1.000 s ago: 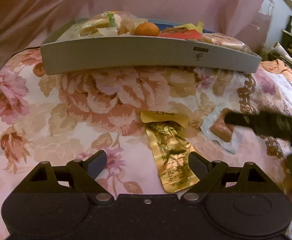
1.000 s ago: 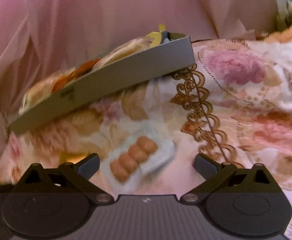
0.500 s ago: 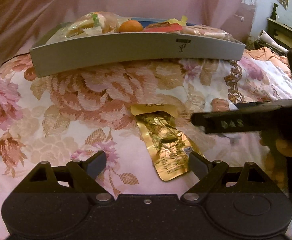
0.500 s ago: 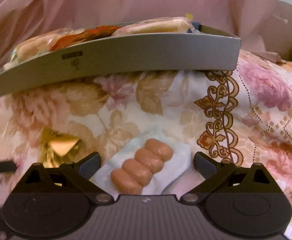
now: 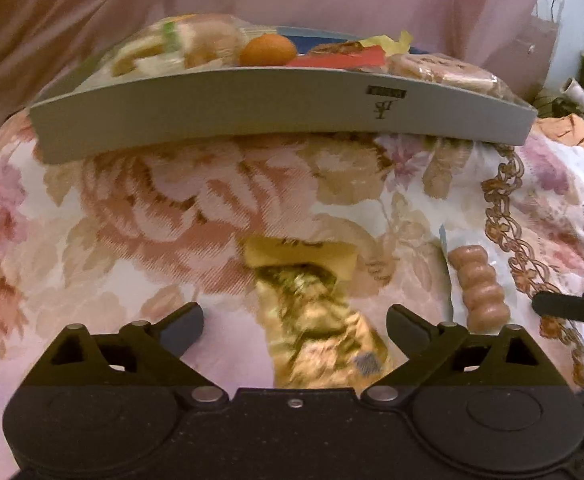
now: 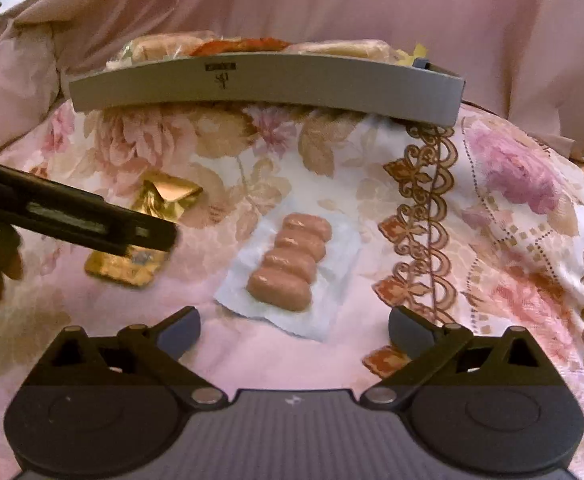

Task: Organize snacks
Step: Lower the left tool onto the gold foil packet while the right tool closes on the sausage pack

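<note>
Snacks lay in two places: most were already piled in the grey tray (image 5: 276, 116) at the far side of the flowered bedspread (image 5: 140, 216), while two packets lay loose on the cloth nearer the grippers. On the left, the left gripper (image 5: 294, 330) hung over the gold foil packet (image 5: 316, 320); its jaws had just been opening and stood wide apart, the packet lying between them but gripped by neither pad. To the right, the sausage pack (image 6: 290, 268) lay flat just beyond the right gripper (image 6: 294, 330), whose jaws also stood apart and empty, the pack centred ahead of the gap. Both packets sat side by side, well short of the tray. The step in hand looked like a double pick-up. Each gripper would probably need to drop onto its thin, flat packet, pinch an edge, then carry it to the tray.
</note>
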Available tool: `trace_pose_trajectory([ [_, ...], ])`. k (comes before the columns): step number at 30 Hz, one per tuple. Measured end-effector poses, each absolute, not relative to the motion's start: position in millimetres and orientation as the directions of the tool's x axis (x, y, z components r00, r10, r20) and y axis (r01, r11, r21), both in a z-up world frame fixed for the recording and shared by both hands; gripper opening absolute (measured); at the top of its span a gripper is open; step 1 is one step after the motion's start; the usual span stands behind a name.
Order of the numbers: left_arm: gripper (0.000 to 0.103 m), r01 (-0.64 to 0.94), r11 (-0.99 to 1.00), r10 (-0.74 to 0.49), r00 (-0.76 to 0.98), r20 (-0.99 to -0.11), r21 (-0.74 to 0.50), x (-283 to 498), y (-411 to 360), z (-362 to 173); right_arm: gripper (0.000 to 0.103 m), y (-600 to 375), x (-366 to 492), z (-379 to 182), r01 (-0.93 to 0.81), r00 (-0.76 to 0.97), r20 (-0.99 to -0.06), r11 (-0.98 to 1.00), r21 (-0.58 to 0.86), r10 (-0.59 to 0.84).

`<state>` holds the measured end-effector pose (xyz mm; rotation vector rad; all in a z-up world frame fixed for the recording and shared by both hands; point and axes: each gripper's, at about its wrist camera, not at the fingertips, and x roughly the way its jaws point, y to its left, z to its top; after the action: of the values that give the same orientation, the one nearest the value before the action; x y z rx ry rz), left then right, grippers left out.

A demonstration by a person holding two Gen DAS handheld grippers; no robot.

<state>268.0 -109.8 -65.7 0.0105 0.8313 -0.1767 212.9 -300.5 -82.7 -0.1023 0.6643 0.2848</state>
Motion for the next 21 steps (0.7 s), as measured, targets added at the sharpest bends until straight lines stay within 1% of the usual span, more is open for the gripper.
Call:
trace_pose_trajectory([
  [5,0.097,0.172,0.985,-0.096,0.666,-0.740,0.027,275.6,-121.4,-68.8,0.102,-292.2,224.7,-80.4,-0.263,0.779,-0.589,0.965,0.003,0.214],
  [9,0.094,0.176,0.984,-0.092,0.675,-0.732,0.039,275.4,-122.7,-70.8,0.101,-291.0,233.5,-83.8,-0.216,0.792,-0.582,0.976,0.015,0.184],
  [12,0.087,0.168,0.985,-0.089,0.677,-0.731,0.036,273.1,-119.2,-69.7,0.093,-283.9,233.5,-84.6,-0.206,0.800,-0.576,0.978,0.003,0.170],
  [14,0.079,0.180,0.983,-0.095,0.676,-0.730,0.038,271.0,-117.3,-68.2,0.085,-279.5,230.3,-84.8,-0.207,0.805,-0.568,0.978,-0.004,0.168],
  [15,0.077,0.190,0.981,-0.102,0.677,-0.729,0.040,269.0,-116.2,-67.7,0.083,-278.8,228.5,-85.0,-0.207,0.806,-0.566,0.978,-0.001,0.170],
  [17,0.066,0.207,0.978,-0.120,0.676,-0.727,0.032,263.8,-110.0,-65.4,0.075,-278.5,224.6,-85.7,-0.208,0.808,-0.562,0.978,0.007,0.176],
  [18,0.063,0.214,0.976,-0.128,0.675,-0.727,0.027,261.4,-107.0,-64.9,0.073,-279.1,222.0,-85.8,-0.210,0.809,-0.560,0.978,0.011,0.179],
  [19,0.057,0.220,0.975,-0.135,0.673,-0.727,0.023,259.8,-104.9,-64.5,0.070,-279.8,219.6,-85.8,-0.210,0.808,-0.560,0.978,0.014,0.182],
  [20,0.054,0.226,0.974,-0.144,0.671,-0.727,0.016,256.2,-100.6,-63.9,0.067,-279.8,217.7,-85.5,-0.211,0.808,-0.560,0.977,0.019,0.186],
  [21,0.053,0.230,0.973,-0.151,0.668,-0.729,0.009,253.4,-97.2,-63.6,0.067,-280.7,214.8,-85.3,-0.215,0.806,-0.561,0.976,0.024,0.191],
])
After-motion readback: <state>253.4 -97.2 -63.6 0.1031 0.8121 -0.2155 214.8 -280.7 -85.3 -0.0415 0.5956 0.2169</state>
